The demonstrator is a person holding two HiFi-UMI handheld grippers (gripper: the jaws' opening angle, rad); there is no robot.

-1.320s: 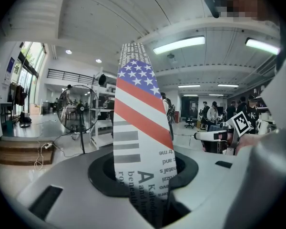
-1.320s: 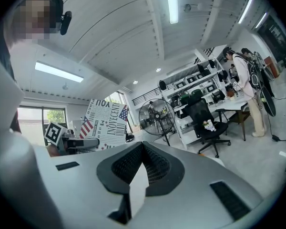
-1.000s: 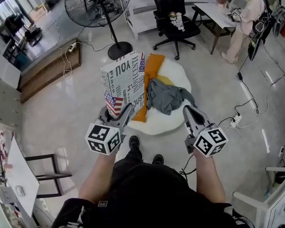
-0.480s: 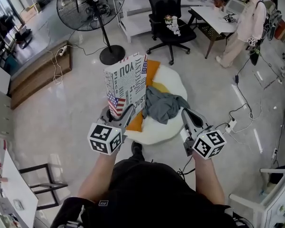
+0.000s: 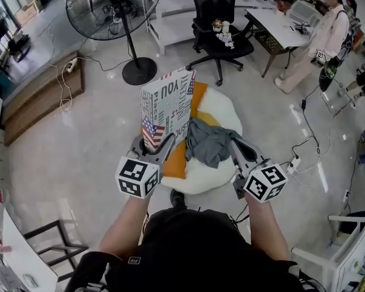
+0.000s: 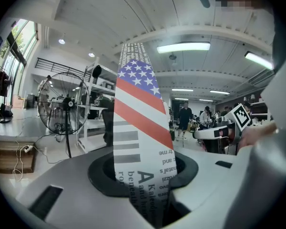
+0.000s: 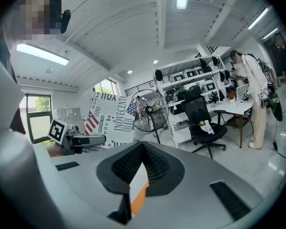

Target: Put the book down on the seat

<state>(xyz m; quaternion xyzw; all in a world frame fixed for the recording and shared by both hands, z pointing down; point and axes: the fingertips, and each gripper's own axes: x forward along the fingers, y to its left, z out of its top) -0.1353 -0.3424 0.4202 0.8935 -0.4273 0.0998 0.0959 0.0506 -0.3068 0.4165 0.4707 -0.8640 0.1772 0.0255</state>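
The biggest risk is the book (image 5: 167, 105) tipping. The left gripper (image 5: 155, 148) has its jaws clenched on the lower edge only, so the whole tall cover stands upright above the grip. A quick tilt could make it pivot or slip out between the pads.

The landing place is the second worry. The seat (image 5: 226, 109), a round white cushioned one on the floor just beyond the person's feet, looks soft and domed. Much of it is taken up by an orange cushion (image 5: 198, 85) on its left side and a crumpled grey garment (image 5: 210, 140) across the middle. Set on the cloth or on the cushion's edge, the book could lie crooked and slide off to the floor. Released from too high, it would likely fall flat at an angle.

The right gripper (image 5: 237, 145) hangs near the garment with its jaws pressed together and nothing between them, and it could snag the fabric if it sweeps across.

The book hangs over the left part of the seat, above the orange cushion and clear of it. It is large and flat. Its white cover carries black newspaper-style lettering, with an American flag patch low at the left and another at the upper right corner. In the left gripper view the flag stripes and print run straight up out of the jaws.
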